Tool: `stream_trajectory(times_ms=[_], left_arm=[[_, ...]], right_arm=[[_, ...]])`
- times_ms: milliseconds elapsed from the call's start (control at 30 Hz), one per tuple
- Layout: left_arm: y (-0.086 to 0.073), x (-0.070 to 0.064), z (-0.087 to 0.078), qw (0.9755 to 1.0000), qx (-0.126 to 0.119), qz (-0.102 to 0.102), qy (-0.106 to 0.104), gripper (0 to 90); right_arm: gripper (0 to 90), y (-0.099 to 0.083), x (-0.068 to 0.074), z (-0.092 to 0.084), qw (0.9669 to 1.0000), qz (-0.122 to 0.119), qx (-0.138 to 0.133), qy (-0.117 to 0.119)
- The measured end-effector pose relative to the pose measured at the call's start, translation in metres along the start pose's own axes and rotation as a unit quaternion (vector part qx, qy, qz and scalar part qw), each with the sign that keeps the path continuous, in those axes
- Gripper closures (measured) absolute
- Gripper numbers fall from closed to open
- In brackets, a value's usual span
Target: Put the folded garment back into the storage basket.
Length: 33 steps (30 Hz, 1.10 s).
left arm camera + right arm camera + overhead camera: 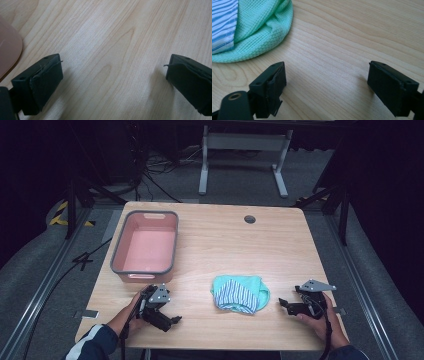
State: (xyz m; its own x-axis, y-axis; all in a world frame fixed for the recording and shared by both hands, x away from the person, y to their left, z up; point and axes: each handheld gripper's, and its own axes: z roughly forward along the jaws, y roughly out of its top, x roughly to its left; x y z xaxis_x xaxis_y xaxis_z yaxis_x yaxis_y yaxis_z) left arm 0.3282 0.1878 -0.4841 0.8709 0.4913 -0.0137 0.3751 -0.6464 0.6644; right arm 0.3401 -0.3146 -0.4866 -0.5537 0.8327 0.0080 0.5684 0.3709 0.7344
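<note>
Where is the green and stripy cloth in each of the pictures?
High view: the cloth lies bunched on the table, near the front edge, between the two grippers.
Left gripper view: not in this picture; a pink tub corner sits at the left edge.
Right gripper view: the cloth is at the top left, beyond the jaws.
Shared landmark: the pale wood-grain tabletop.

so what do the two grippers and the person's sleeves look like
Both the left gripper and the right gripper are black with blocky black jaws, each topped by a grey three-cornered plate. A black cable trails from each. The left sleeve is dark with white stripes.
</note>
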Motion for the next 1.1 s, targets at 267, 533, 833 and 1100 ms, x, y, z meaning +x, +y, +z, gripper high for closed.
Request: stream_trajectory(times_ms=[267,533,833,1100], left_arm=[[0.007,0.0,0.0,0.9999,0.014,-0.005,0.003,5.1],[0.019,-0.003,0.001,0.9998,0.009,-0.006,0.016,21.9],[0.042,-0.007,0.012,0.9998,0.006,0.006,0.016,24.3],[0.073,-0.014,0.026,0.9997,-0.007,0.023,0.011,26.6]], right_arm=[[15.8,0.003,0.0,-0.001,0.9999,0.003,0.015,-0.002],[25.2,0.008,0.006,-0.003,0.9996,-0.007,0.018,0.021],[27.7,0.027,0.021,-0.002,0.9994,-0.012,-0.002,0.031],[30.4,0.042,0.037,0.002,0.9987,-0.031,-0.007,0.041]])
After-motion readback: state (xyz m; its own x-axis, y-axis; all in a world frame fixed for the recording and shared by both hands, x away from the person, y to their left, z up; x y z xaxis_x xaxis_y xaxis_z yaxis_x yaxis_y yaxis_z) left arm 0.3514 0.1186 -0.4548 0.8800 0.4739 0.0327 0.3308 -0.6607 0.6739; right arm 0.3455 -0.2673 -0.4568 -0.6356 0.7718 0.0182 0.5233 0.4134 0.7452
